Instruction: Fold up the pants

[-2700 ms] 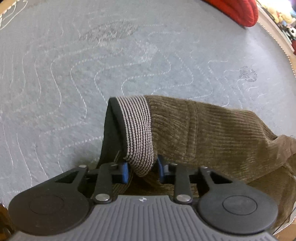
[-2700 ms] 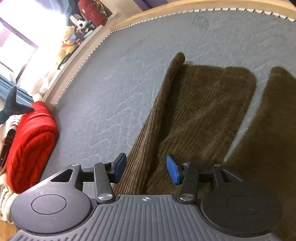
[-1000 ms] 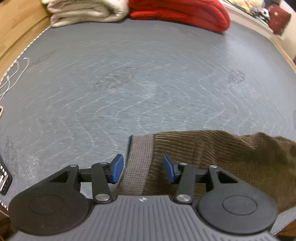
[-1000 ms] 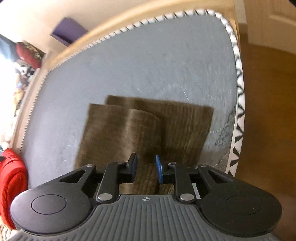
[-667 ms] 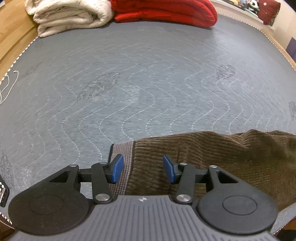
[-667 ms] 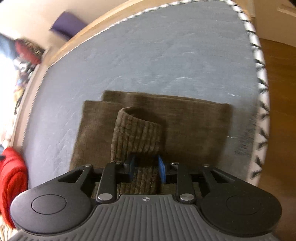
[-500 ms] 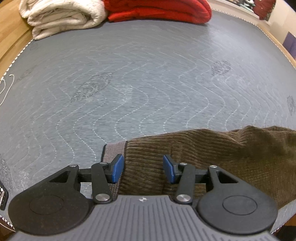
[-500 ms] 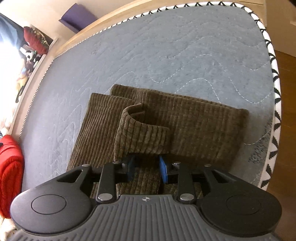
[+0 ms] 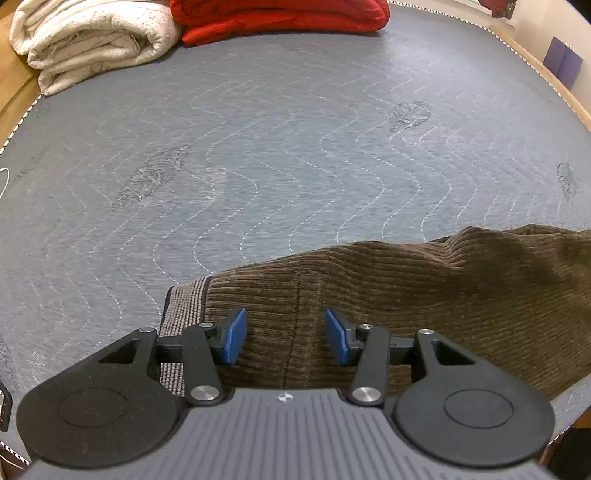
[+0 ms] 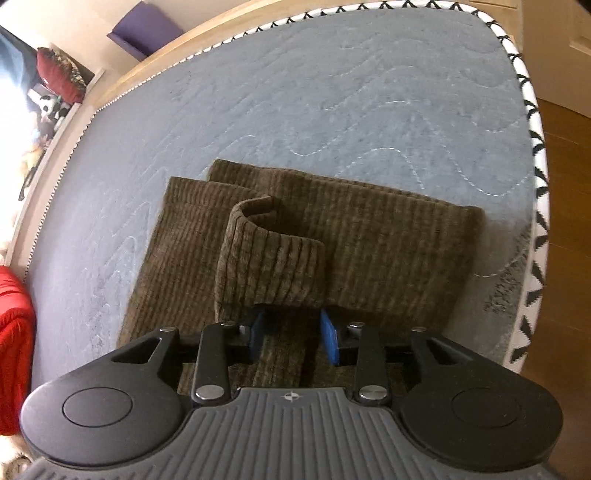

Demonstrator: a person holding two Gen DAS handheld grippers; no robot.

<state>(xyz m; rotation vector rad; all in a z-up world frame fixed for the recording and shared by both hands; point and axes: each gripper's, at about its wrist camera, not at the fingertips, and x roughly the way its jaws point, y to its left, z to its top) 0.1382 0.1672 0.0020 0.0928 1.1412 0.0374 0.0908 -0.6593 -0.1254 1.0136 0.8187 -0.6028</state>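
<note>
Left wrist view, lower centre: left claw open, blue pads spread well apart and gripping nothing, poised over brown corduroy pants. Pants filling the lower right of the frame, flat on a quilted grey blanket. Striped grey waistband just left of the left-hand pad, at the garment's left end. Low ridge of raised cloth toward the right edge. Upper left corner: folded cream bedding, touching a folded red cover at top centre, both well apart from the pants.

Right wrist view, lower centre: right claw with jaws parted, just been opening. Narrow strip of corduroy between the pads, dark gap beside the right-hand pad, no squeeze visible. Curled trouser end standing up just beyond the fingertips and hiding them in part, slumped over folded layers below. Folded layers stacked in the middle of the frame, two edges stepped at the far side. Right of the frame: blanket's black-and-white stitched border, near the stack, with wooden floor beyond.
</note>
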